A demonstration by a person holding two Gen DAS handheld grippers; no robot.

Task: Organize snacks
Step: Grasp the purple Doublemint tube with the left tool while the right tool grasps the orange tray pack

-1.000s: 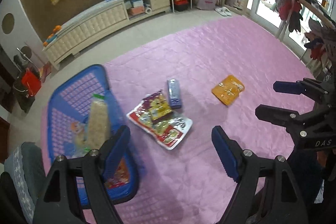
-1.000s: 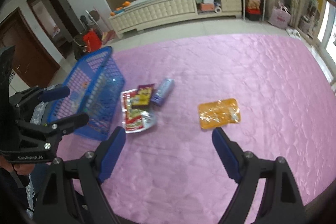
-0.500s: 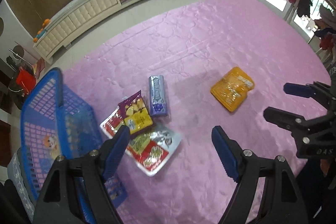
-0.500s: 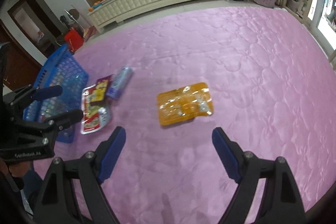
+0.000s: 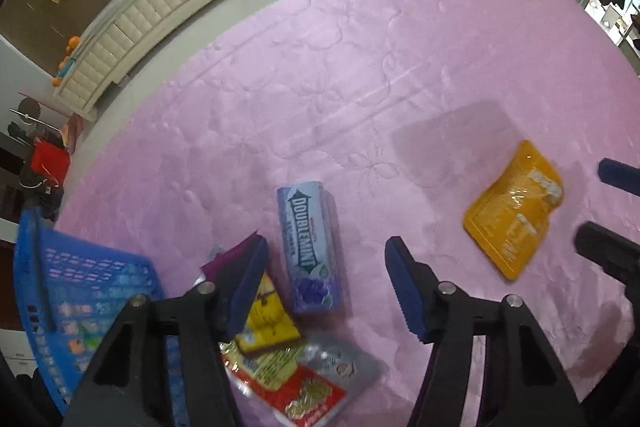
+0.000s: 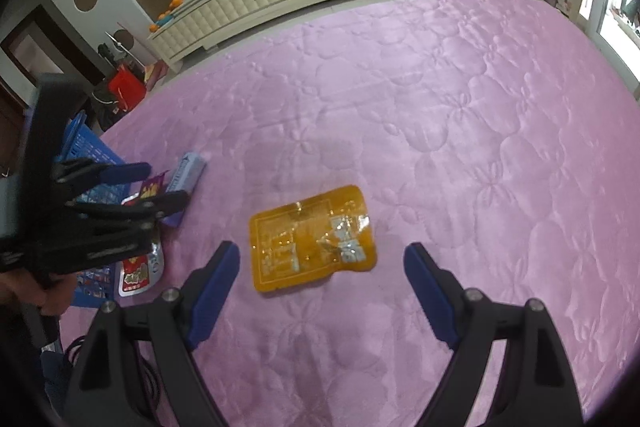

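My left gripper [image 5: 326, 259] is open and hovers just above a blue Doublemint gum bottle [image 5: 309, 246] lying on the pink quilt, which lies between its open jaws. Beside it lie a purple-yellow snack pack [image 5: 264, 311] and a red-silver snack pack [image 5: 316, 383]. A blue basket [image 5: 80, 291] stands at the left. My right gripper [image 6: 322, 259] is open and empty, low over an orange pouch [image 6: 312, 243], which also shows in the left wrist view [image 5: 514, 211]. The left gripper shows in the right wrist view [image 6: 160, 185].
The pink quilt [image 6: 440, 107] covers the floor. A cream cabinet [image 6: 260, 3] runs along the far wall. A red bag [image 6: 126, 91] stands by the quilt's far left corner. Windows and shelves lie at the right.
Both grippers have moved forward and down. The left one has closed in on the gum bottle, away from the basket. The right one has closed in on the orange pouch.
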